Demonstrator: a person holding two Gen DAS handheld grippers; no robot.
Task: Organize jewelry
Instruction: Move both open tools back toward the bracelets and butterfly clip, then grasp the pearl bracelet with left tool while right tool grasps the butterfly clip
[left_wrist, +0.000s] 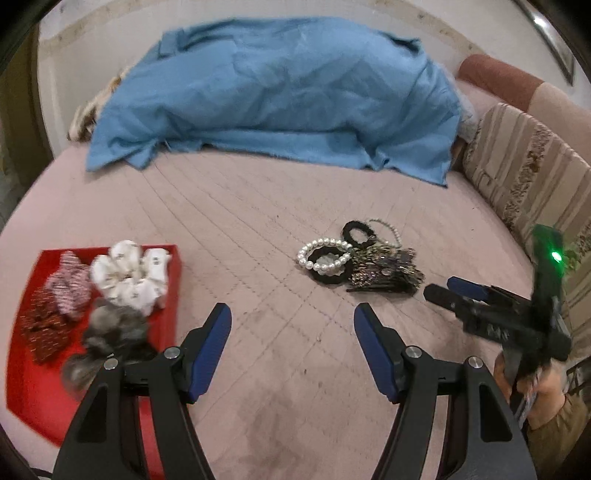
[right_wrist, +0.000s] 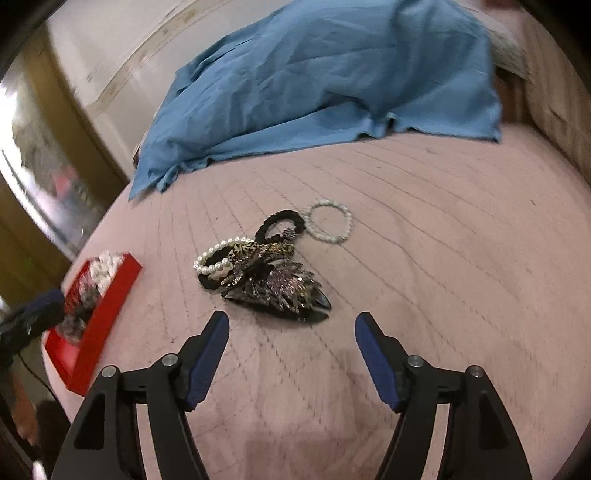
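A pile of jewelry lies on the pink bed: a pearl bracelet (left_wrist: 325, 254) (right_wrist: 216, 256), a black hair tie (left_wrist: 357, 233) (right_wrist: 281, 221), a dark beaded hair clip (left_wrist: 384, 275) (right_wrist: 286, 291) and a thin bead bracelet (right_wrist: 330, 220). A red tray (left_wrist: 29, 369) (right_wrist: 99, 325) at the left holds a white scrunchie (left_wrist: 129, 277), a pink one (left_wrist: 70, 284), a dark red one (left_wrist: 42, 328) and a grey one (left_wrist: 110, 336). My left gripper (left_wrist: 291, 325) is open and empty beside the tray. My right gripper (right_wrist: 291, 325) (left_wrist: 448, 290) is open and empty, just short of the clip.
A blue cloth (left_wrist: 273, 96) (right_wrist: 325, 77) covers a heap at the back of the bed. A striped cushion (left_wrist: 532, 173) lines the right side. The pink quilted bedcover (left_wrist: 240, 206) spreads between tray and pile.
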